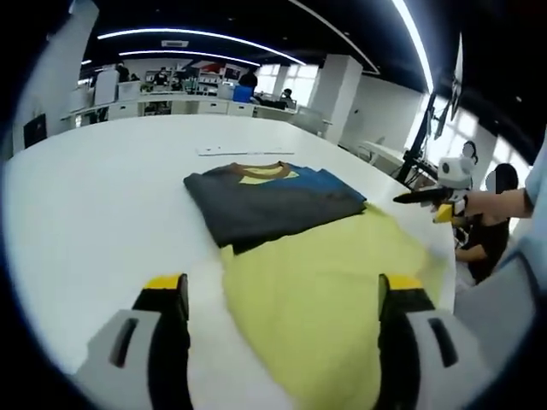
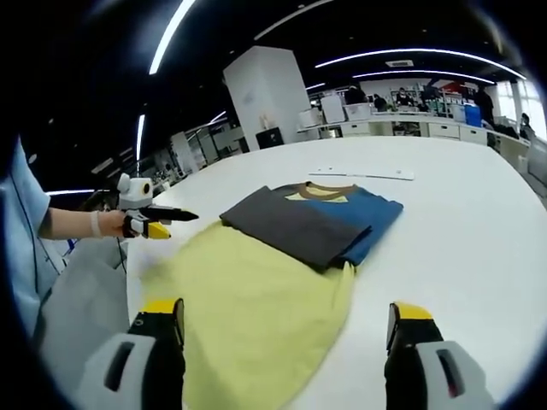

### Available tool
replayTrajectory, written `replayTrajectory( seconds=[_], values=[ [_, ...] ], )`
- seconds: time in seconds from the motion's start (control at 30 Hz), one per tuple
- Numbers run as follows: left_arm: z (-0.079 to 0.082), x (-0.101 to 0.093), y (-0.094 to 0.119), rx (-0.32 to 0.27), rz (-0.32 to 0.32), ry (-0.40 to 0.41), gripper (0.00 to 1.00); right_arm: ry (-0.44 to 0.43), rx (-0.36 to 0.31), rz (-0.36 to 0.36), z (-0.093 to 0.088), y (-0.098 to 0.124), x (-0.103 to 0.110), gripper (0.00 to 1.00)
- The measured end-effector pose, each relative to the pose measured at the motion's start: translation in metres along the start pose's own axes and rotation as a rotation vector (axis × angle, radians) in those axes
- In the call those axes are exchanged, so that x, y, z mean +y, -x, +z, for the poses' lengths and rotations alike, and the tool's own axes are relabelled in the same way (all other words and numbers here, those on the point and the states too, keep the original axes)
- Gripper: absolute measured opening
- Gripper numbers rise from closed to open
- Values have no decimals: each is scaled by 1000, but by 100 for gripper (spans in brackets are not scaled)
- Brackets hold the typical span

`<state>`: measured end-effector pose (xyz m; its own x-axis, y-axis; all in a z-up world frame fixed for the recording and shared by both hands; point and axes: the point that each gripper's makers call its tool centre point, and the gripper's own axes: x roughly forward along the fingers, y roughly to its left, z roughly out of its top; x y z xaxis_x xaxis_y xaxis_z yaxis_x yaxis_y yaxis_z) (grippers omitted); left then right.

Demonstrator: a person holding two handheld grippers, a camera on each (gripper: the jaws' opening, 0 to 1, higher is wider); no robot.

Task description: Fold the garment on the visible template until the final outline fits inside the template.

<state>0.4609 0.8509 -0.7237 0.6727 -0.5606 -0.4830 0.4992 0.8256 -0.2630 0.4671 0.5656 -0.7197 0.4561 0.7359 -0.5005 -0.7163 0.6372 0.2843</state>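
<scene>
I see a big table (image 1: pixel 102 196) with a shirt (image 1: pixel 282 201) lying flat on it. The folded top part of the shirt rests on its lower part (image 1: pixel 325 290), which spreads out toward me. Behind the shirt, farther away, lies a thin flat strip (image 1: pixel 232 150). My left gripper (image 1: pixel 282 312) and right gripper (image 2: pixel 286 337) hang above the near edge of the shirt, well apart.

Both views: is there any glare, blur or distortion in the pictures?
Left gripper view: fisheye bends the white table edge; ceiling light strips blow out; T-shirt stays sharp. Right gripper view: same curving, bright strips, distant office soft.
</scene>
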Motion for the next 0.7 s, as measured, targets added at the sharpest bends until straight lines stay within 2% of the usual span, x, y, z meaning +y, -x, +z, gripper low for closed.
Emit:
replayTrajectory(
  seconds=[0.23,0.6,0.7],
  values=[
    [-6,-2,8,11,3,13,85,12,10,1,-3,2,0,100],
    [-30,-10,25,61,-12,15,82,92,66,1,-18,9,5,100],
    [-39,-13,33,95,-22,-9,80,113,89,1,-25,10,8,99]
  ],
)
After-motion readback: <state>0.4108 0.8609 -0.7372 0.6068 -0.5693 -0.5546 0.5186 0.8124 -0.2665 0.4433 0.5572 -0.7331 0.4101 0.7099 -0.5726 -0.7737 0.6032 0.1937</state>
